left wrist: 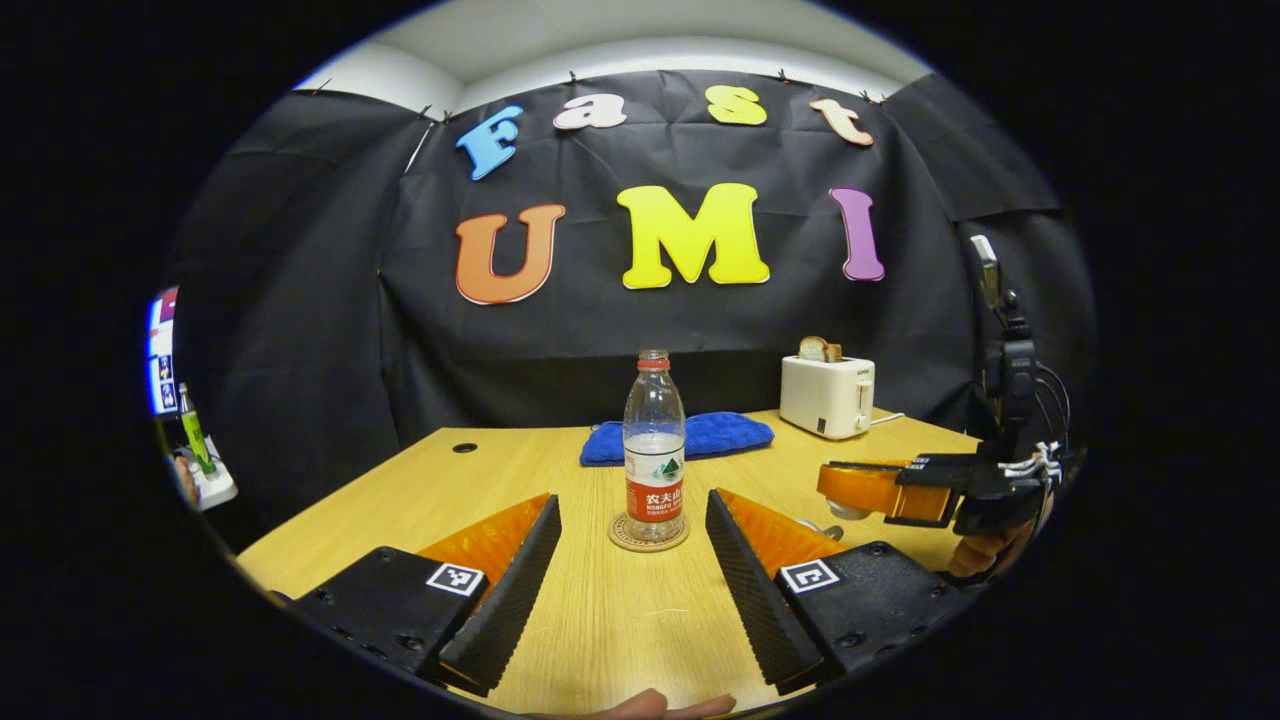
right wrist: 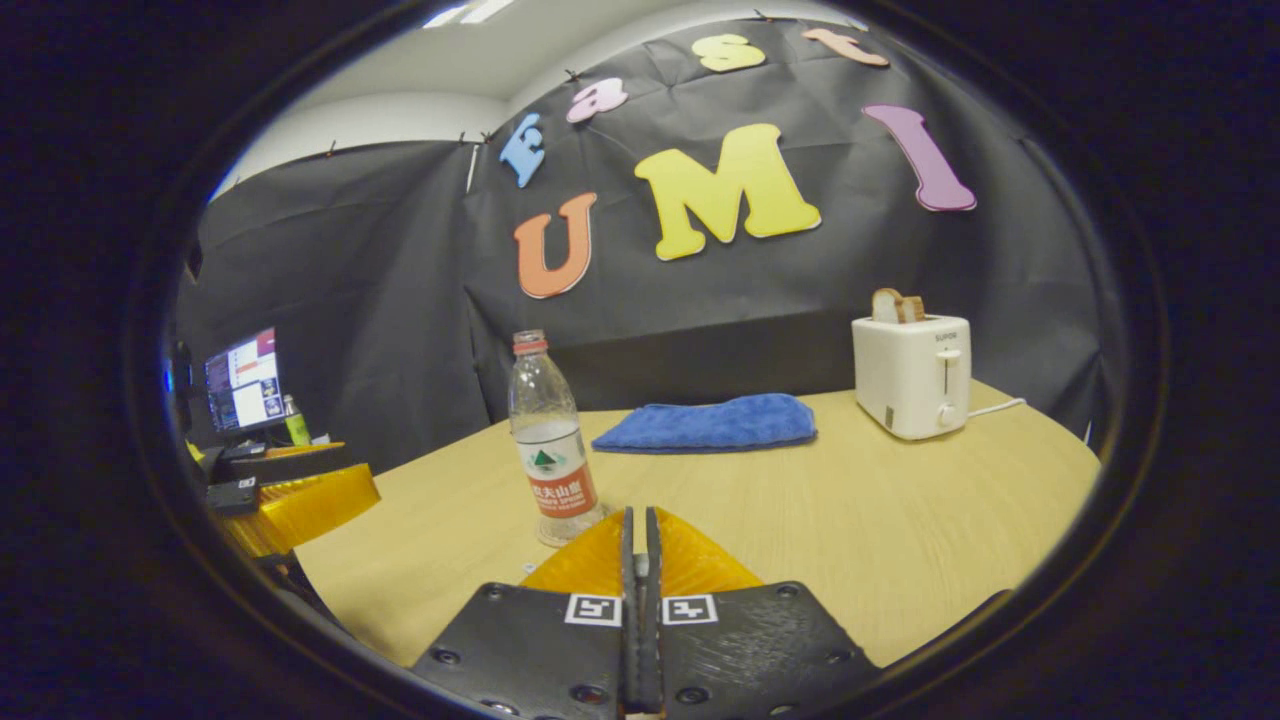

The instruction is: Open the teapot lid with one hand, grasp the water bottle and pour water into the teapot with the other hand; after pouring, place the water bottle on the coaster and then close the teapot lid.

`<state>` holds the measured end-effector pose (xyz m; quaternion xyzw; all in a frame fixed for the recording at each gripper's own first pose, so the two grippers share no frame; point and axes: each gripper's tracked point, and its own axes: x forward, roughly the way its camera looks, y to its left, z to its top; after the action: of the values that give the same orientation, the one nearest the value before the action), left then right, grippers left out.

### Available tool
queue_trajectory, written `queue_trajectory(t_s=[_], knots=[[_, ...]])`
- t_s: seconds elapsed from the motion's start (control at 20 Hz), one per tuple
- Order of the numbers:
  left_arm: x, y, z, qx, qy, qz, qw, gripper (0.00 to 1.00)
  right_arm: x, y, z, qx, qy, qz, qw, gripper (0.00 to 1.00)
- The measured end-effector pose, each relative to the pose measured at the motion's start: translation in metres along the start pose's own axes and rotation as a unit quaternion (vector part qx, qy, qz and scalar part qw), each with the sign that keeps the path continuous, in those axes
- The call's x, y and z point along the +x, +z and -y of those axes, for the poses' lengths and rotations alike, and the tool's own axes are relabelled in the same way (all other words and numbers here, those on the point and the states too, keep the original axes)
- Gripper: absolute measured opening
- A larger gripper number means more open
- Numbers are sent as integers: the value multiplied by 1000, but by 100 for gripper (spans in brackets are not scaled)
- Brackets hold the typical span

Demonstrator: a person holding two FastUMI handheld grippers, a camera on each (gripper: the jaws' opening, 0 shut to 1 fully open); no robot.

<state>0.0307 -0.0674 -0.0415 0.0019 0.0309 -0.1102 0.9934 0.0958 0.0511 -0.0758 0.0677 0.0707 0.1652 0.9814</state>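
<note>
My left gripper hangs low over the near edge of the table, fingers spread wide with nothing between them. Straight ahead along those fingers stands the water bottle, upright, its long axis vertical, centred in the gap but still apart from both pads. It sits on the round coaster, about midway across the table, with the folded blue cloth behind it and the toaster toward the far right corner.

My right gripper has its fingers pressed together on nothing I can see. From it the bottle lies ahead and a little to the left, close by the tips. In the left gripper view that gripper hovers to the right of the bottle, with something small and pale under it that I cannot identify; I can't place the teapot from here.

I judge the left is better lined up: a plain push forward would bring the bottle between its fingers.
</note>
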Motion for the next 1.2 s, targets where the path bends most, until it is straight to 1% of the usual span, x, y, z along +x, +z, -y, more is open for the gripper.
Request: queue_trajectory(t_s=[0.1,0.2,0.3,0.35,0.5,0.8,0.9,1.0,1.1,1.15,1.2], knots=[[-8,2,-15,20,14,-4,1000,91,1,3,-9,-10,7,6,1000,0],[-16,8,-21,29,16,2,999,92,5,3,-14,-21,5,11,1000,0],[-22,13,-29,30,25,4,999,91,11,-4,-18,-30,1,1,1000,0],[-24,16,-33,30,29,6,999,93,14,-6,-20,-29,-2,-2,1000,0],[-27,23,-37,31,28,10,999,94,21,-8,-31,-33,1,-6,999,0],[-29,25,-52,12,41,10,999,94,33,-16,-38,-51,-4,-15,999,0],[-28,22,-57,2,44,4,999,94,35,-20,-35,-49,-8,-18,999,2],[-27,19,-61,-9,49,-3,999,94,37,-24,-33,-43,-10,-23,999,1],[-28,22,-66,-13,58,1,998,94,38,-26,-33,-41,-12,-27,999,2],[-29,22,-65,-13,57,3,998,94,36,-26,-31,-40,-12,-27,999,5],[-26,21,-64,-14,55,5,998,94,36,-26,-32,-38,-9,-27,999,5]])
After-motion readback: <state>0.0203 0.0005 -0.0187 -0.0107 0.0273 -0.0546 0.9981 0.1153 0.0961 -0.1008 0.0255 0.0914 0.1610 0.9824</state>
